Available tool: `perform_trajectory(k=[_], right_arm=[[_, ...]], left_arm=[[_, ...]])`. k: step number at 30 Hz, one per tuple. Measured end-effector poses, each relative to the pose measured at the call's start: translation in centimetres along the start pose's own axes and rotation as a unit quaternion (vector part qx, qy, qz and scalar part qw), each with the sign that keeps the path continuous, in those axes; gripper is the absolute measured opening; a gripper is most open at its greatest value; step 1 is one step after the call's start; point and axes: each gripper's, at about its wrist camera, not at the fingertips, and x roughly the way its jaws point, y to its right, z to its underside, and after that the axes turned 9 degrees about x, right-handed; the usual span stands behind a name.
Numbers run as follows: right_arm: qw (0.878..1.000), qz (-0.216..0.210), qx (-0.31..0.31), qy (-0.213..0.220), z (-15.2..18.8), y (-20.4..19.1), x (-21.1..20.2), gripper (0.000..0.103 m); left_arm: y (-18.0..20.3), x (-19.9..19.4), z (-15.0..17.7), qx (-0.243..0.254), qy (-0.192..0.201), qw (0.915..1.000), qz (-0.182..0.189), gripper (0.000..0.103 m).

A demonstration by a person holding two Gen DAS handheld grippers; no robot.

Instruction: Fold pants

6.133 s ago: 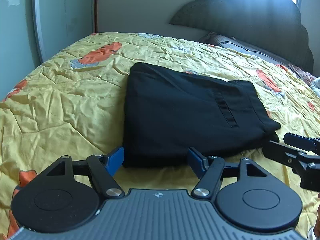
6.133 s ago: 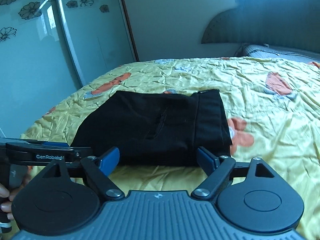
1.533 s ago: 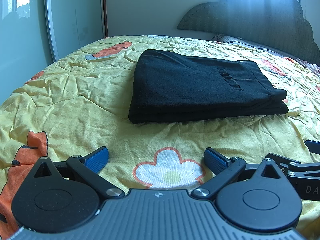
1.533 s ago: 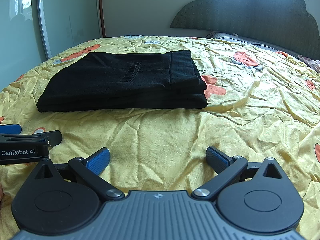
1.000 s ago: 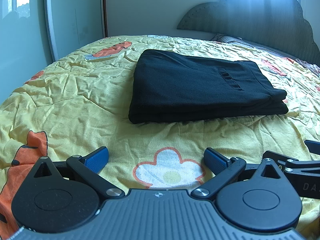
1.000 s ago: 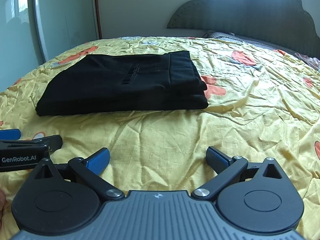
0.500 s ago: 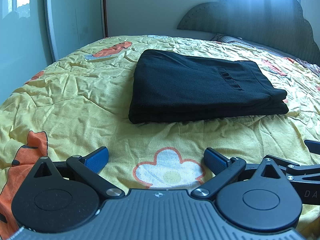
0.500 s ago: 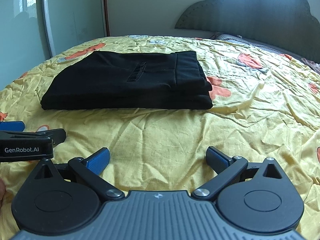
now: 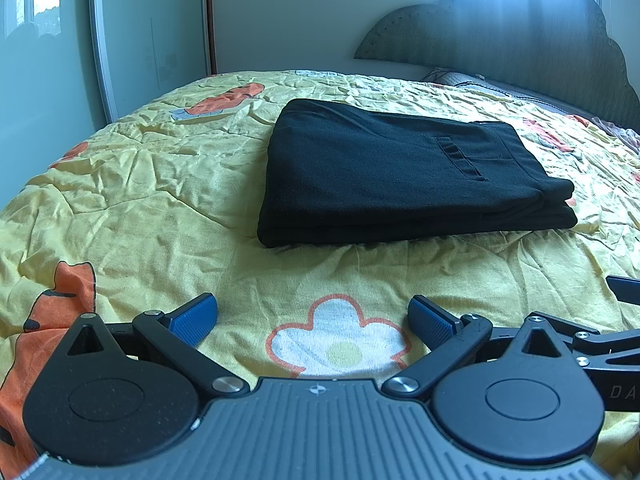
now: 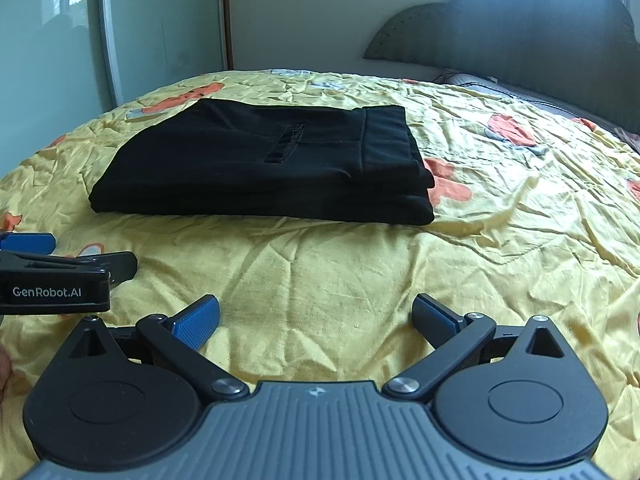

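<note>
Left wrist: white flower print [image 9: 338,340], pants [image 9: 400,176]

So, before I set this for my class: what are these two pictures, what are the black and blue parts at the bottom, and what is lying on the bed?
No robot arm is involved. A person holds a two-finger tool in each hand, and each tool carries a wide-angle camera looking forward along its fingers. One picture comes from the left hand-held gripper, the other from the right hand-held gripper. The black levers with blue pads at the bottom are each tool's own fingers. Both pairs stand wide apart and hold nothing.

Each camera also catches the other tool at the picture's edge.

On the yellow flowered bedspread lie the black pants, folded into a flat, layered rectangle, lying apart from both tools. Behind are a dark headboard and a glass wardrobe door.
</note>
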Motion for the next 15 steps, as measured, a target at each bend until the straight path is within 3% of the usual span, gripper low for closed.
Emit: perform_trajectory(k=[15], right_arm=[[1.0, 0.013, 0.014, 0.003, 0.08, 0.25, -0.1, 0.103]], left_arm=[[-0.04, -0.04, 0.02, 0.0, 0.0, 1.0, 0.0, 0.103]])
